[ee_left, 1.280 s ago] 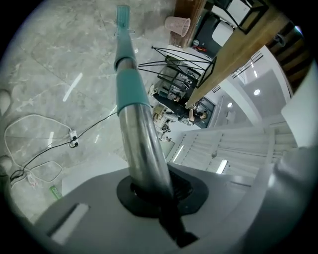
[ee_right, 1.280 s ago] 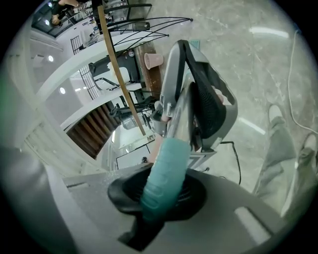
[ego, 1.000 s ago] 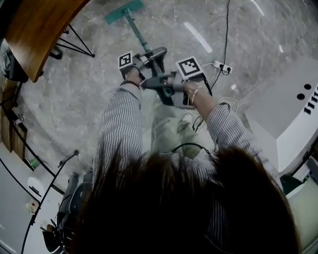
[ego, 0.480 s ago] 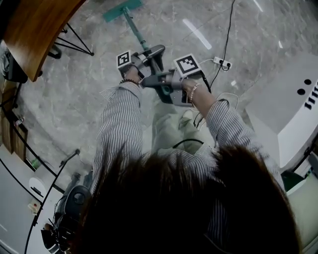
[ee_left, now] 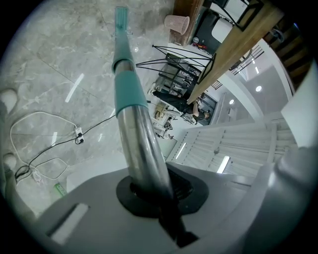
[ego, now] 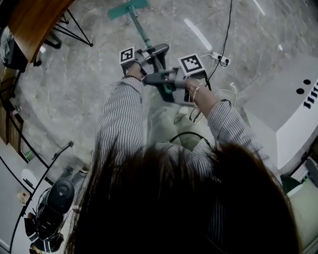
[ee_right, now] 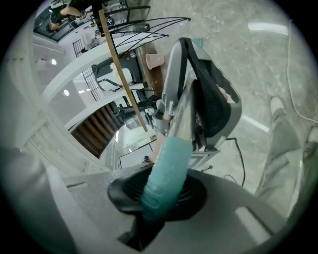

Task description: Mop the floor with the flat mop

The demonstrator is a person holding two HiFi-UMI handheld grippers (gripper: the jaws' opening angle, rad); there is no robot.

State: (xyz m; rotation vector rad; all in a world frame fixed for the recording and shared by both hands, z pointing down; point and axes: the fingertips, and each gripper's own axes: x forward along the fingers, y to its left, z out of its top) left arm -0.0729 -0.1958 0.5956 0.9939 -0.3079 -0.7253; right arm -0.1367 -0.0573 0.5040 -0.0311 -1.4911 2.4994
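Note:
The flat mop's teal head (ego: 128,8) lies on the grey marble floor (ego: 89,89) at the top of the head view. Its pole (ego: 142,34) runs down to both grippers. My left gripper (ego: 151,53) is shut on the bare metal pole (ee_left: 141,144), just below a teal sleeve (ee_left: 126,87), with the mop head (ee_left: 120,17) far ahead. My right gripper (ego: 168,83) is shut on the ribbed teal handle grip (ee_right: 166,168) further up the pole. The left gripper (ee_right: 208,99) shows right ahead in the right gripper view.
A wooden table (ego: 30,25) with black wire legs (ego: 74,34) stands at the upper left. A power strip (ego: 221,60) and cables lie on the floor to the right. A white unit (ego: 293,114) stands at right, dark equipment (ego: 49,208) at lower left, a pink bin (ee_left: 177,22) beyond.
The mop head and pole have shifted slightly to the right on the floor. Both grippers keep their hold on the pole and have moved with it.

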